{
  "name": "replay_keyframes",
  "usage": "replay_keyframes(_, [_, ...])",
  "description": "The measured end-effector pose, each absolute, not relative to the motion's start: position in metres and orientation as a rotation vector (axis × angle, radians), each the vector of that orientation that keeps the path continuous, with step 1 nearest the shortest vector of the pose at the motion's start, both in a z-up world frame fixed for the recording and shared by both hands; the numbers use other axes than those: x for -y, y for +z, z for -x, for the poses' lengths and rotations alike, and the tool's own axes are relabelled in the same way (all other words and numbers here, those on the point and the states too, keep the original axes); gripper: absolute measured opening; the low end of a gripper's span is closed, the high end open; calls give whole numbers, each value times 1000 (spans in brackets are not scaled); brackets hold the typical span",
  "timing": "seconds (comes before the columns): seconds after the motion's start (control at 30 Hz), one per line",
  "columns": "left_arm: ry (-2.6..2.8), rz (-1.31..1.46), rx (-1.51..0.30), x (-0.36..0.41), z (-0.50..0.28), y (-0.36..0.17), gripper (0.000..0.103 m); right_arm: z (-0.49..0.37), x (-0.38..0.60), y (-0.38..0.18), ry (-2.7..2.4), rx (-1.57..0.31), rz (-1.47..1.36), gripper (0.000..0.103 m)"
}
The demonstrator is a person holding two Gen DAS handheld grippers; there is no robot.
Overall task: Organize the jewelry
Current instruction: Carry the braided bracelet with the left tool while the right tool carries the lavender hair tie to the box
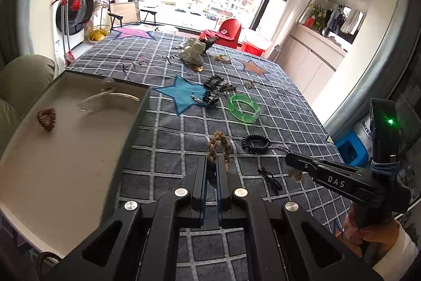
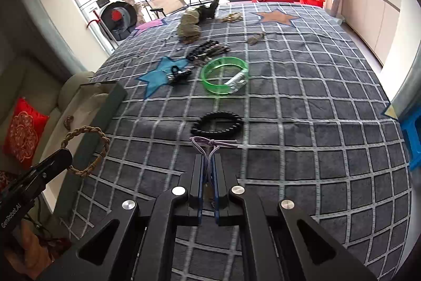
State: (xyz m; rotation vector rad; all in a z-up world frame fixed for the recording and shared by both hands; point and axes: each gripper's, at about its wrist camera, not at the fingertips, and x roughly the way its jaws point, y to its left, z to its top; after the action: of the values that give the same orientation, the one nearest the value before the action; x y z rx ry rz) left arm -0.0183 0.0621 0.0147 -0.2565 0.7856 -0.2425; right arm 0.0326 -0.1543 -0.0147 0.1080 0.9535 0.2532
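Beside the tray [image 1: 142, 107], left gripper [image 1: 211, 165] pinches a braided bracelet [image 1: 219, 146], right gripper [image 2: 209, 162] a purple cord [image 2: 208, 144]; clear the rim before releasing.

I see a soft, matt, dark grey cloth cover [image 2: 302, 123] with woven pale grid lines over the desk. My matt black plastic left gripper [image 1: 211, 165] pinches a rough braided tan cord bracelet [image 1: 219, 142]. The translucent green plastic bangle [image 2: 223, 75] looks smooth and glossy. The black beaded bracelet [image 2: 217, 124] shines. The grey tray [image 1: 65, 149] looks smooth and matt inside.
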Motion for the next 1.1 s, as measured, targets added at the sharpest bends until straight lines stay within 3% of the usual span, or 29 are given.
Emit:
replay_keyframes(0.53, [-96,334,-728,-143,40,18,8,-31,68,11,385,-926,-5,6])
replay_keyframes(1.1, [135,390,-749,-242,46,-19,8,-49,-63,7,605,-950,133,6])
